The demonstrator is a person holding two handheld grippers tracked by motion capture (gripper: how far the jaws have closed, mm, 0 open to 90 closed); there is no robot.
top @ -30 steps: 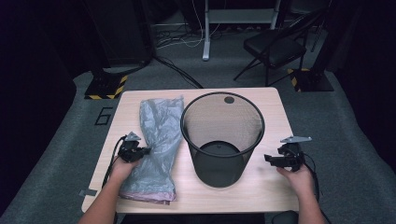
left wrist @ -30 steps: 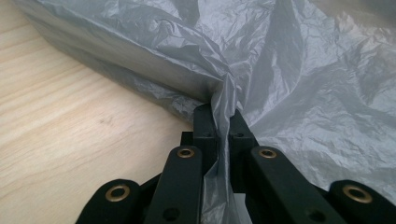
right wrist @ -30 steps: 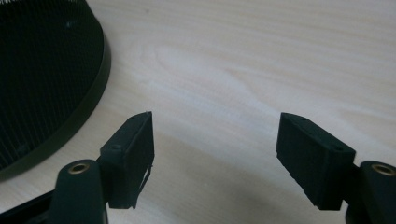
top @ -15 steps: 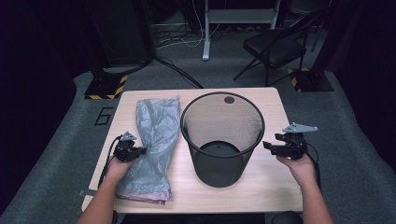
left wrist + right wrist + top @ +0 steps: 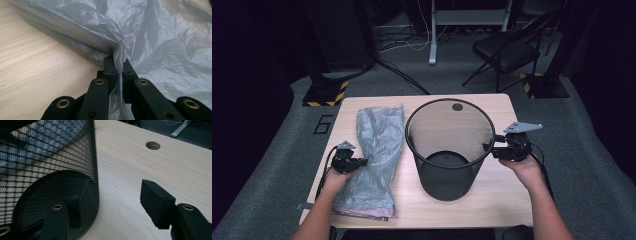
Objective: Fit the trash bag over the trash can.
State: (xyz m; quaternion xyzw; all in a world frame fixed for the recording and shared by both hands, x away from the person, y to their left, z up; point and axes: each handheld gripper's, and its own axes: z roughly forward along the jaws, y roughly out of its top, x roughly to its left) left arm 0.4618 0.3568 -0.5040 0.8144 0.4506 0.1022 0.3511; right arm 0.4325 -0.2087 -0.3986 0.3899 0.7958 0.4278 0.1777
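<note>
A crumpled grey plastic bag [image 5: 374,150] lies flat on the left half of the wooden table [image 5: 507,200]. My left gripper [image 5: 362,161] sits at the bag's left edge, shut on a pinched fold of the bag [image 5: 162,37] that runs up between the fingertips [image 5: 118,62]. A black mesh waste bin [image 5: 447,175] stands upright in the middle of the table. My right gripper [image 5: 489,149] is at the bin's right rim, straddling the mesh wall [image 5: 50,152]: one jaw is inside, the other outside. Its jaws [image 5: 115,192] have just been closing, with a gap still left at the outer pad.
A round cable hole [image 5: 152,145] sits in the table behind the bin. A folding chair [image 5: 507,50] and stand legs are on the floor beyond the table. Bare tabletop lies to the right of the bin and in front of it.
My right gripper has risen from beside the bin up to its rim and moved in over the wall, with its jaws narrowing. The left gripper and the bag have stayed put.
</note>
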